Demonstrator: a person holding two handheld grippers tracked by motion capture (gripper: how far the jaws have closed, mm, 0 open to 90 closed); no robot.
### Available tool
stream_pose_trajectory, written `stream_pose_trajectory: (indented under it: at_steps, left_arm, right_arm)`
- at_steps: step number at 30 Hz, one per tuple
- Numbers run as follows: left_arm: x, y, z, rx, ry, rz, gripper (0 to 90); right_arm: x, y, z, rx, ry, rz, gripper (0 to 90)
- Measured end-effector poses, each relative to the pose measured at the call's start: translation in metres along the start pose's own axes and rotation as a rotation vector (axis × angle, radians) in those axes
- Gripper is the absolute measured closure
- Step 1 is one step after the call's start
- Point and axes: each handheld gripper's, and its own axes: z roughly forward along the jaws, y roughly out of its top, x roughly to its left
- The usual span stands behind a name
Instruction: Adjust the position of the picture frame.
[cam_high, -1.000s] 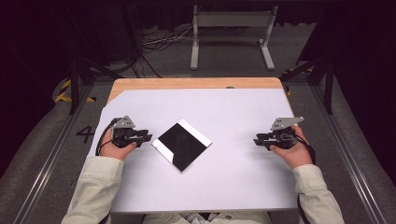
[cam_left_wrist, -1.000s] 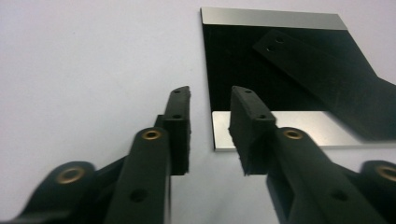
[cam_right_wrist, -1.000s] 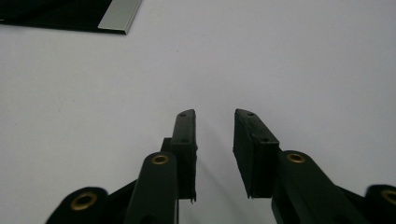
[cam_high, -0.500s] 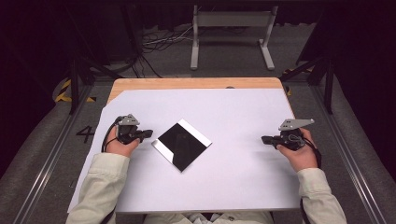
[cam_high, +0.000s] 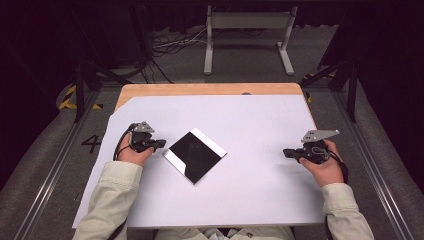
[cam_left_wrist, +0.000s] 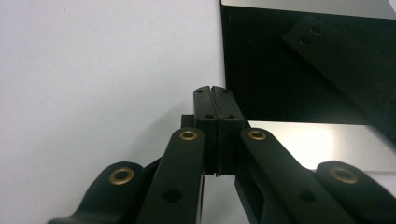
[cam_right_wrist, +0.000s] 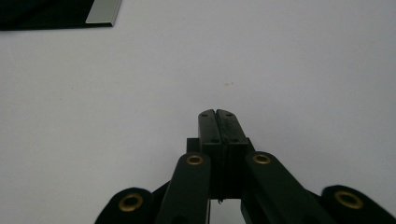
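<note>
Both tongs clenched, empty. Flat black square panel with silver edge strips (cam_high: 195, 155) lies mid-table, turned diamond-wise, just beside my left gripper (cam_high: 159, 144); right gripper (cam_high: 287, 153) sits well apart. Material unclear, probably glass.

Your left gripper (cam_left_wrist: 215, 95) view cuts the black square panel (cam_left_wrist: 299, 70) off at the top and right edges, so you can't see its far corners there. In your right gripper (cam_right_wrist: 217, 114) view just one corner of that panel (dark, with a pale strip) pokes in at the top left. From above, your sleeves (cam_high: 107, 200) run off the bottom edge.
</note>
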Motion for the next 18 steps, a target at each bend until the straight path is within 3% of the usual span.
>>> stream_pose_trajectory:
  at_steps: [6, 18]
  left_arm:
    - [-0.0001, 0.0006, 0.0044, 0.064, -0.046, -0.020, 90.0]
    - [0.0022, -0.0007, 0.0043, 0.108, -0.054, -0.030, 90.0]
  right_arm:
    - [-0.0001, -0.0012, -0.0010, 0.007, 0.008, 0.005, 90.0]
    - [0.0009, -0.0008, -0.0021, 0.007, 0.008, -0.002, 90.0]
